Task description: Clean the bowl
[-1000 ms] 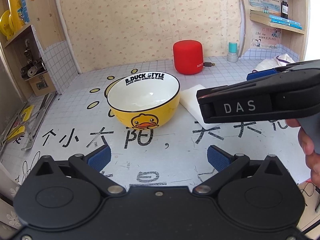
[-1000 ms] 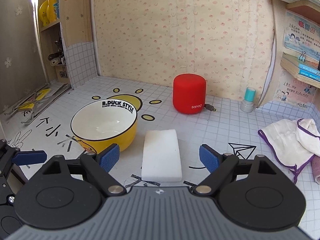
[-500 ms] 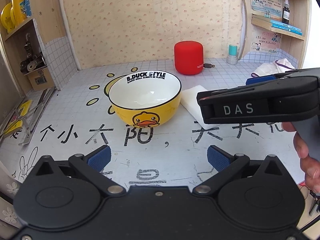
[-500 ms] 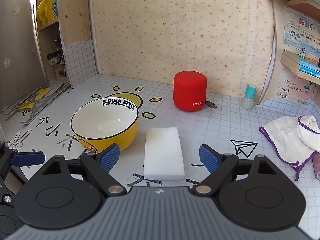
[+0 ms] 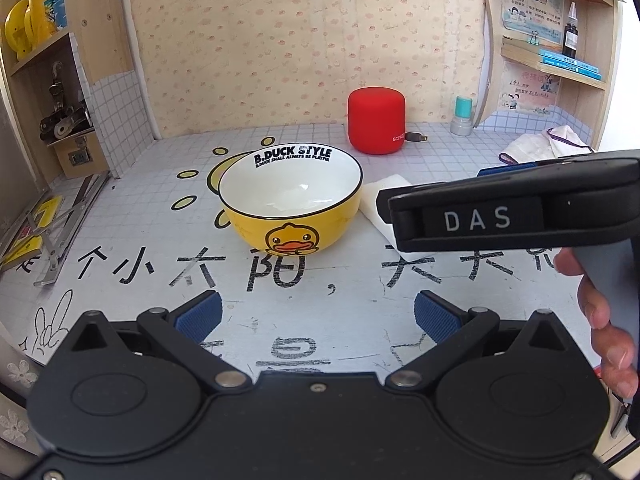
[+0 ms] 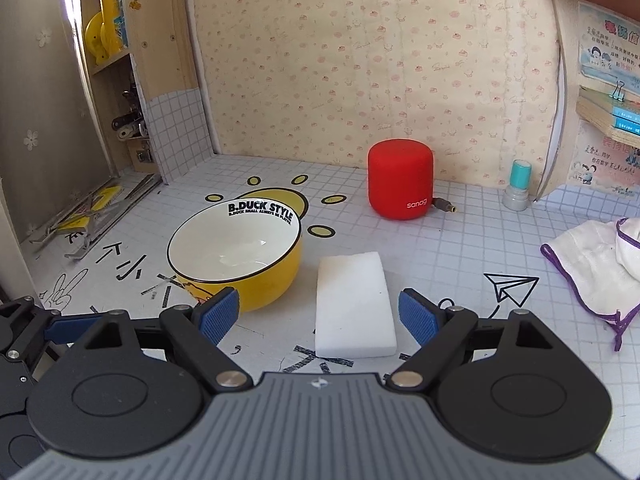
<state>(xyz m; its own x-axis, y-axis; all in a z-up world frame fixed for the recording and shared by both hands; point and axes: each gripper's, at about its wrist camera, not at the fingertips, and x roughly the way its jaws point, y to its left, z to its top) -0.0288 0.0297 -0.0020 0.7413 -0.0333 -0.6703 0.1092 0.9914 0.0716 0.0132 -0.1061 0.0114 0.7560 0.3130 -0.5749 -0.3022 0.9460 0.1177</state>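
Observation:
A yellow duck bowl (image 5: 290, 200) with a white inside stands upright on the desk mat; it also shows in the right wrist view (image 6: 236, 256). A white sponge block (image 6: 354, 304) lies flat just right of it, partly hidden in the left wrist view (image 5: 380, 200). My left gripper (image 5: 316, 316) is open and empty, short of the bowl. My right gripper (image 6: 320, 316) is open and empty, its blue pads either side of the sponge's near end, above it. The right gripper's body (image 5: 512, 216) crosses the left wrist view.
A red speaker (image 6: 400, 184) stands behind the sponge, a small teal-capped bottle (image 6: 518, 186) to its right. A white cloth with purple trim (image 6: 596, 264) lies at the right. A metal stand (image 5: 44, 232) lies at the left, beside shelves.
Both grippers have drifted slightly; the bowl and sponge appear a little nearer in the right wrist view. Both grippers stay open; bowl and sponge have not moved.

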